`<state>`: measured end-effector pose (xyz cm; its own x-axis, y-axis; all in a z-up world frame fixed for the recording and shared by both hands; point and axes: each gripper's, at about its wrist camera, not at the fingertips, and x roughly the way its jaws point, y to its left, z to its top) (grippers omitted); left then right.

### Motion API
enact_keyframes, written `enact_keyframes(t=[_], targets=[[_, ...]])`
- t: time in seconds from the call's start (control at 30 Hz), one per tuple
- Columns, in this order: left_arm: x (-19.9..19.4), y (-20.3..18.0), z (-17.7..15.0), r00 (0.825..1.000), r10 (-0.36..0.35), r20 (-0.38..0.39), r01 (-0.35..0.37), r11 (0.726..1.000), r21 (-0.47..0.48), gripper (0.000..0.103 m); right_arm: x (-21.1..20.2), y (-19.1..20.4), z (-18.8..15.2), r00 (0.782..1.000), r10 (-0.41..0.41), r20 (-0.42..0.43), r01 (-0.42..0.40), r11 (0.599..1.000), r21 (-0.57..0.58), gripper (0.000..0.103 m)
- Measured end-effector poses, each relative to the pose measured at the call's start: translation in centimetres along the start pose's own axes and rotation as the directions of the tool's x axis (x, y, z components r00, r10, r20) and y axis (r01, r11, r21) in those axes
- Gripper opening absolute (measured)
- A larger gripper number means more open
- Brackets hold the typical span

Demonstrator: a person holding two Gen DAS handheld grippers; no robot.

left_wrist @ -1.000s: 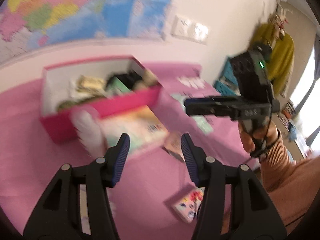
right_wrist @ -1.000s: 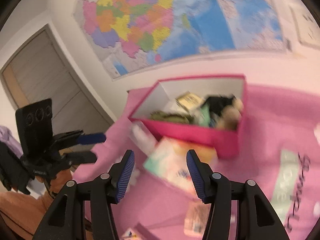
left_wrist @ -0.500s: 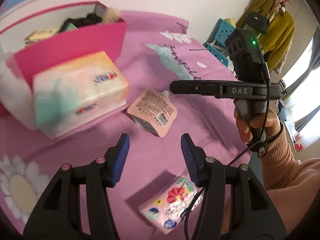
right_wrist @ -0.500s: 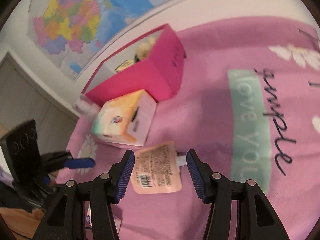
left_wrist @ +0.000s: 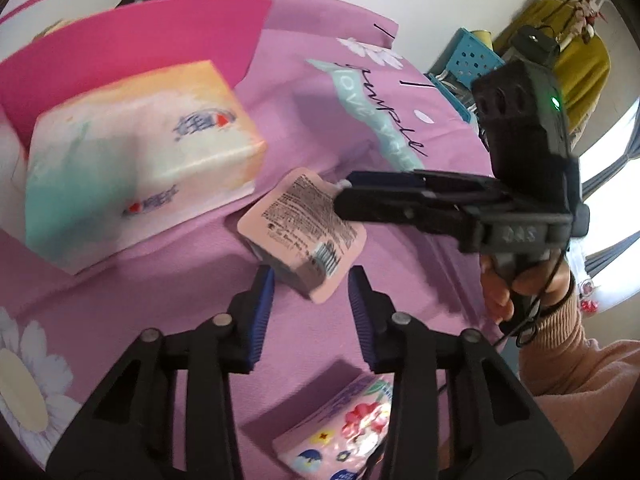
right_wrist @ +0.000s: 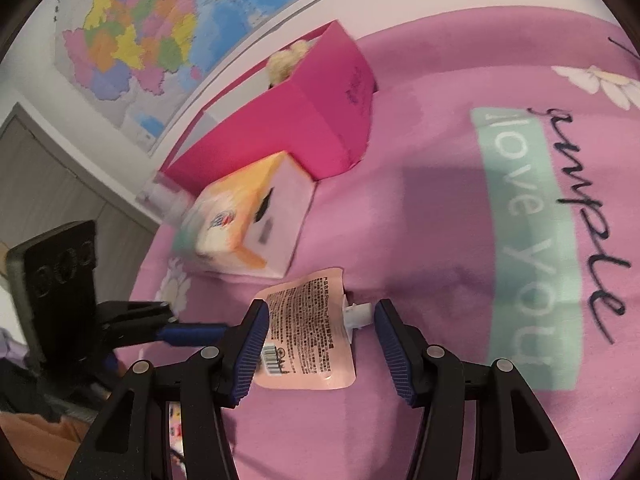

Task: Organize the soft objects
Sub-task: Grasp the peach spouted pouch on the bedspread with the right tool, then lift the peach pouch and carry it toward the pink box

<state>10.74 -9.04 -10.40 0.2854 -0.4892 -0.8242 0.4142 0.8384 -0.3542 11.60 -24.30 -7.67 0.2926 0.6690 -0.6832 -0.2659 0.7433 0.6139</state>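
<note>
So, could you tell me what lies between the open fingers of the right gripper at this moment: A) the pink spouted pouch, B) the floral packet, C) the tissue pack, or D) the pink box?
A: in the right wrist view the pink spouted pouch lies on the bedspread between the open fingers of the right gripper, while the tissue pack sits farther off, against the pink box.

Wall map [right_wrist: 168, 28] above pink bedspread [right_wrist: 440, 208]; bright window [left_wrist: 616, 184] at right.

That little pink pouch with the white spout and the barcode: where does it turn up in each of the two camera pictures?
Left wrist: the pink spouted pouch lies at centre, just beyond the open left gripper.
Right wrist: low centre, between the open right gripper's fingers.
Shared landmark: the tissue pack against the pink box.
</note>
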Motion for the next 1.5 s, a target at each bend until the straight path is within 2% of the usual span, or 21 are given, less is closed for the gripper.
enact_keyframes(t=[0.17, 0.33, 0.6, 0.87, 0.97, 1.13, 1.5], targets=[[-0.4, 1.7, -0.9, 1.000, 0.017, 0.001, -0.017, 0.999, -0.050, 0.040, 0.8, 1.9, -0.9, 0.999, 0.039, -0.028, -0.040, 0.998, -0.053, 0.057], [-0.9, 2.0, -1.3, 1.000, 0.022, 0.013, -0.021, 0.998, -0.067, 0.038, 1.2, 2.4, -1.0, 1.000, 0.006, -0.018, -0.007, 0.998, -0.069, 0.057], [-0.7, 0.8, -1.0, 0.999, 0.029, 0.026, -0.029, 0.999, -0.029, 0.038, 1.1, 2.7, -1.4, 0.999, -0.039, 0.007, 0.039, 0.994, -0.103, 0.056], [-0.5, 0.0, -1.1, 0.998, 0.055, 0.024, -0.055, 0.998, -0.013, 0.038, 1.2, 2.9, -1.6, 1.000, 0.020, -0.013, -0.021, 0.996, -0.089, 0.057], [-0.6, 0.0, -1.1, 0.998, 0.056, 0.028, -0.056, 0.998, -0.016, 0.038, 1.4, 3.3, -1.7, 1.000, 0.017, -0.013, -0.018, 0.995, -0.098, 0.056], [-1.0, 0.3, -1.2, 0.997, 0.058, 0.041, -0.057, 0.998, -0.026, 0.038, 1.5, 3.3, -1.8, 0.999, 0.029, -0.014, -0.030, 0.996, -0.084, 0.049], [-1.0, 1.7, -2.0, 0.994, 0.104, 0.035, -0.102, 0.993, -0.056, 0.038, 1.8, 3.8, -1.9, 0.998, 0.048, -0.041, -0.052, 0.993, -0.104, 0.047]])
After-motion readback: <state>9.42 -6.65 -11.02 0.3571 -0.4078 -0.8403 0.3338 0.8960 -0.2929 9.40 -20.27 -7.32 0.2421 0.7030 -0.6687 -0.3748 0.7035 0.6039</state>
